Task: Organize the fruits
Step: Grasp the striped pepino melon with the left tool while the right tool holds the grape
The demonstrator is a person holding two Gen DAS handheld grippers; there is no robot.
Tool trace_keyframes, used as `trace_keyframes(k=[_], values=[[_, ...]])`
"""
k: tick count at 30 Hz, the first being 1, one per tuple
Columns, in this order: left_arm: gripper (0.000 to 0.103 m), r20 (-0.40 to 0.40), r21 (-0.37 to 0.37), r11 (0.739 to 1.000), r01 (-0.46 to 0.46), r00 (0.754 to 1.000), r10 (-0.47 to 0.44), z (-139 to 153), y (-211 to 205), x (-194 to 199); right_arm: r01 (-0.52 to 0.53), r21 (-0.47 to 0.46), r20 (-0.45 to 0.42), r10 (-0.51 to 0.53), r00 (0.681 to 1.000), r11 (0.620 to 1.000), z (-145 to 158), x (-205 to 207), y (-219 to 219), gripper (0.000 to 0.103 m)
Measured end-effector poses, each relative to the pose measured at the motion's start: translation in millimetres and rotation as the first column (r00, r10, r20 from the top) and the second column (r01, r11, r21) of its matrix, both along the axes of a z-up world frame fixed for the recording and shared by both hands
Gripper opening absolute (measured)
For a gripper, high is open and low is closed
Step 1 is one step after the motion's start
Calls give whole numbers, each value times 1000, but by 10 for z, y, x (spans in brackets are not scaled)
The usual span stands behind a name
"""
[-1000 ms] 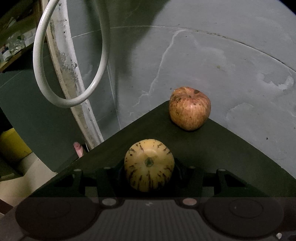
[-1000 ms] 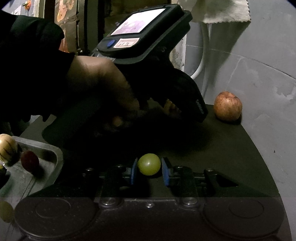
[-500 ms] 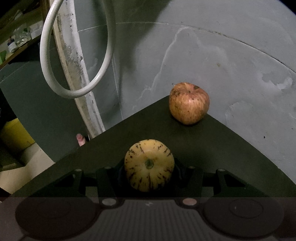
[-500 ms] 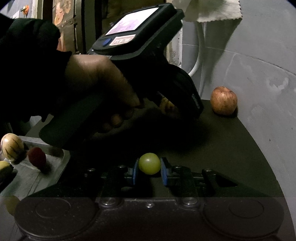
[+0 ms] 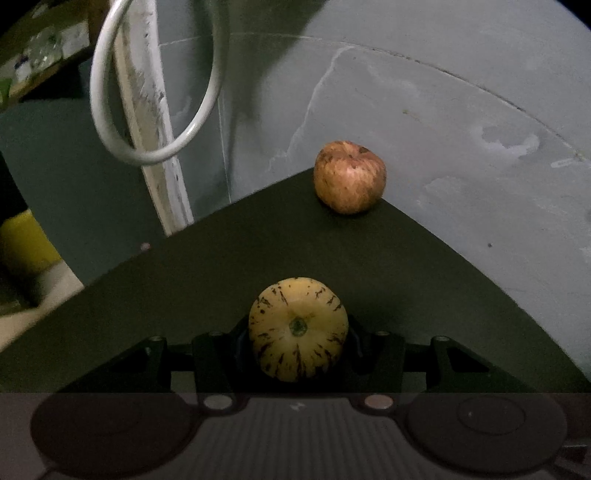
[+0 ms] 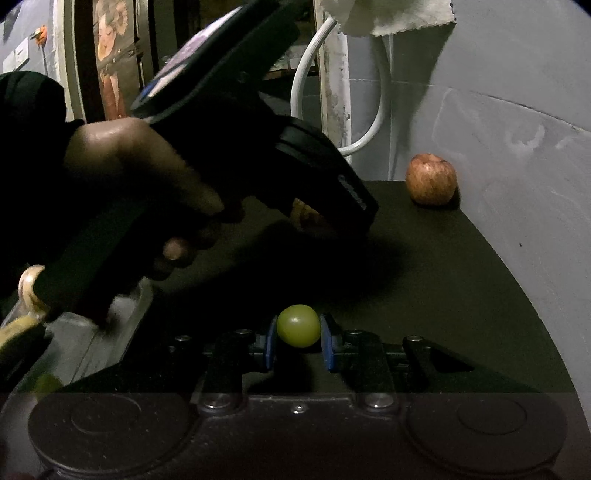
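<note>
My left gripper is shut on a yellow melon-like fruit with dark streaks, held just above the dark table. A red apple sits at the table's far corner against the wall, also in the right wrist view as the apple. My right gripper is shut on a small green grape, its blue pads pressing both sides. In the right wrist view a person's hand holds the left gripper's body over the table; the streaked fruit peeks out under it.
A metal tray lies at the left with pale fruits on it, mostly hidden by the hand. A grey wall borders the table on the right. A white cable loop hangs by a post; a cloth hangs above.
The left gripper with the streaked fruit has drawn back from the apple, toward the tray side. The right gripper keeps its hold on the grape, rolling slightly.
</note>
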State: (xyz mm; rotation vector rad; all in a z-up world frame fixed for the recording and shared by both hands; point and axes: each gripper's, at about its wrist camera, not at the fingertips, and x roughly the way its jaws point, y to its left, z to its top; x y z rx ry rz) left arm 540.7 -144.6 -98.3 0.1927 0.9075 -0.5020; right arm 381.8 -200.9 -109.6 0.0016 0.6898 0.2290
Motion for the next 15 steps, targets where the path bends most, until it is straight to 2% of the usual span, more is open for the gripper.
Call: trace_keyframes(k=[9,15], values=[[54,-97,-120,990,-72,993,61,70,253,-320,26,19,-13,-25,1000,999,41,-288,-38,26],[54,-109,-209,975,-76,993,54,179,453,-624,52,39,-10,-52,999,998,114,-425,-42,26]])
